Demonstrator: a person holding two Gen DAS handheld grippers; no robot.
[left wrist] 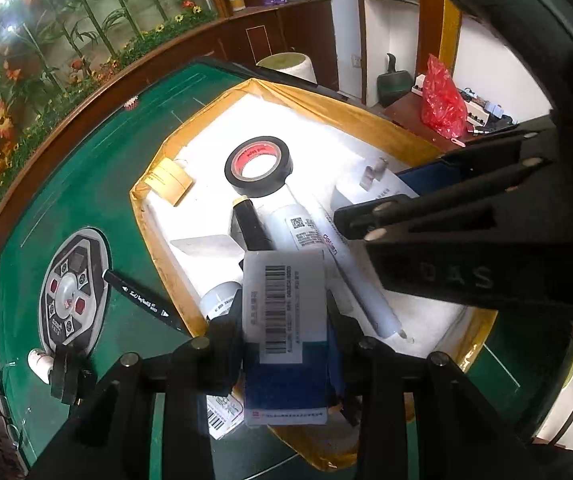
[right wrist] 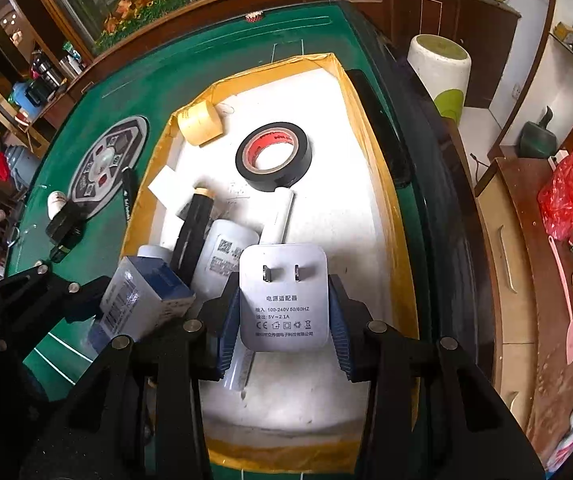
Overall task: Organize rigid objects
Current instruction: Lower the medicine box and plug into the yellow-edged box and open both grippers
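Left gripper (left wrist: 286,344), foreground: both fingers clamped on a small blue-and-white box with a barcode label (left wrist: 284,320), held upright above the near edge of the tray (left wrist: 154,236). Right gripper (right wrist: 284,316): blue finger pads (right wrist: 228,332) closed against the two sides of a white power adapter (right wrist: 284,296), prongs facing the camera, held over the tray's white floor.

Just beyond the left gripper lie a white bottle with a printed code (left wrist: 300,228), a black cylinder with a pale cap (left wrist: 250,224), and, to its right, a white pen (left wrist: 360,276). Farther ahead, flat on the floor, sits a roll of black tape (left wrist: 258,166); at the far-left corner, a yellow tape roll (left wrist: 170,178).

To the left of the left gripper, outside the tray, a black marker (left wrist: 146,300) rests on the green table (left wrist: 86,168), touching the round control panel (left wrist: 72,286).
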